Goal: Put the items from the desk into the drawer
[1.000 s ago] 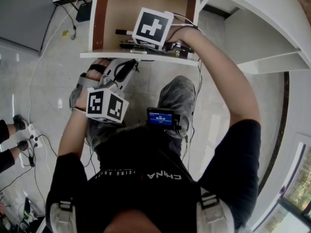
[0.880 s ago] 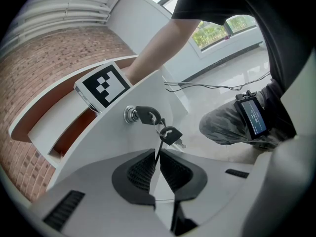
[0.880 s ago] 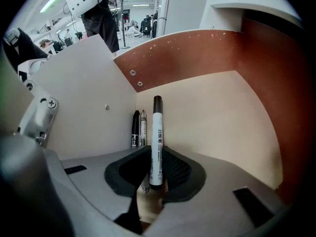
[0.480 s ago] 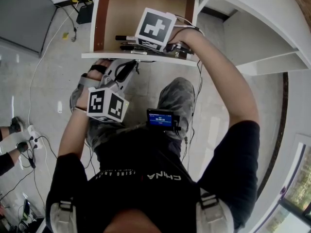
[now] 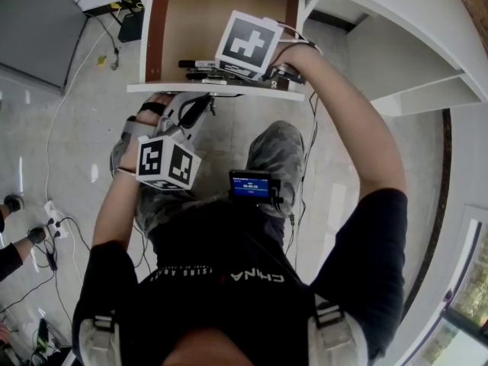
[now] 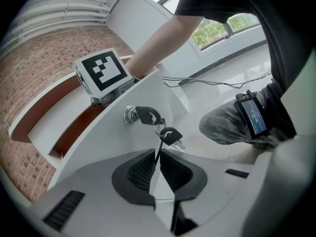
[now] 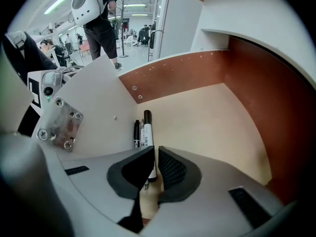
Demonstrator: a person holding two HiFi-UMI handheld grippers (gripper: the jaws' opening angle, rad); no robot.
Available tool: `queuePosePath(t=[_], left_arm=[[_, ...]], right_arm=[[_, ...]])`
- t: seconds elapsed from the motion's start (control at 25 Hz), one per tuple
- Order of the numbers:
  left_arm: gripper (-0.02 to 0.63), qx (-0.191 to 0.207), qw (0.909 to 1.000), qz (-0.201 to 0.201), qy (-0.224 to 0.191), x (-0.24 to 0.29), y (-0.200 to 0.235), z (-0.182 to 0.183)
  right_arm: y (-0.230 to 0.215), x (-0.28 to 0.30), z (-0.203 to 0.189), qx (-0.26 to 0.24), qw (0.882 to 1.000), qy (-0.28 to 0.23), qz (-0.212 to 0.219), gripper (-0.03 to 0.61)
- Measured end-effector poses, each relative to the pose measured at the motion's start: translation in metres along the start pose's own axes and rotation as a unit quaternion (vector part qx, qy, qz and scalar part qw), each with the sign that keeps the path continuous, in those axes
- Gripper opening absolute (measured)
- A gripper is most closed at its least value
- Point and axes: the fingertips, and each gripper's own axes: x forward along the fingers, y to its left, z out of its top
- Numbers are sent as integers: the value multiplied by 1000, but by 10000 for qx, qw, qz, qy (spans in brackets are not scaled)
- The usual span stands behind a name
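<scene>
The open drawer (image 5: 221,21) has a tan floor and a white front (image 6: 113,147) with a lock (image 6: 132,115) and hanging keys (image 6: 170,136). My left gripper (image 6: 158,157) sits under the front's lower edge, shut on that white panel. My right gripper (image 7: 154,154) reaches down into the drawer, under its marker cube (image 5: 245,43). Its jaws have just been closing and now stand a narrow slit apart. A white marker (image 7: 147,127) with a black cap lies on the drawer floor beside a black pen (image 7: 136,132). Its near end shows through the slit, and the pads do not press it.
The white desk (image 5: 412,44) curves off to the right of the drawer. A small device with a blue screen (image 5: 252,184) rests on the person's lap. Cables (image 5: 61,128) trail over the floor at left, beside a grey panel (image 5: 34,21). People (image 7: 101,19) stand far behind.
The right gripper's cube has shifted only slightly over the pens at the drawer's front. The left gripper has stayed where it was. A bystander's feet at the left edge have moved away.
</scene>
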Motion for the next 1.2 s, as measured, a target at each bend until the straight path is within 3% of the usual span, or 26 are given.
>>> queuePosePath(t=[0.24, 0.36, 0.52, 0.84, 1.2], left_arm=[[37, -27, 10000, -69, 16, -3, 1, 2], [37, -96, 9997, -195, 54, -6, 6, 6], [37, -221, 9988, -434, 97, -12, 14, 13], [37, -320, 9960, -828, 142, -21, 33, 26], [36, -162, 9930, -1164, 134, -25, 54, 37]], right_arm=[[15, -15, 17, -86, 9985, -543, 59, 17], [-3, -43, 11, 2, 9973, -588, -429, 17], [-6, -89, 17, 126, 9902, -1173, -746, 17], [-1, -175, 9, 333, 9638, -2139, -1556, 17], [27, -217, -3, 674, 9304, -3014, -1975, 17]])
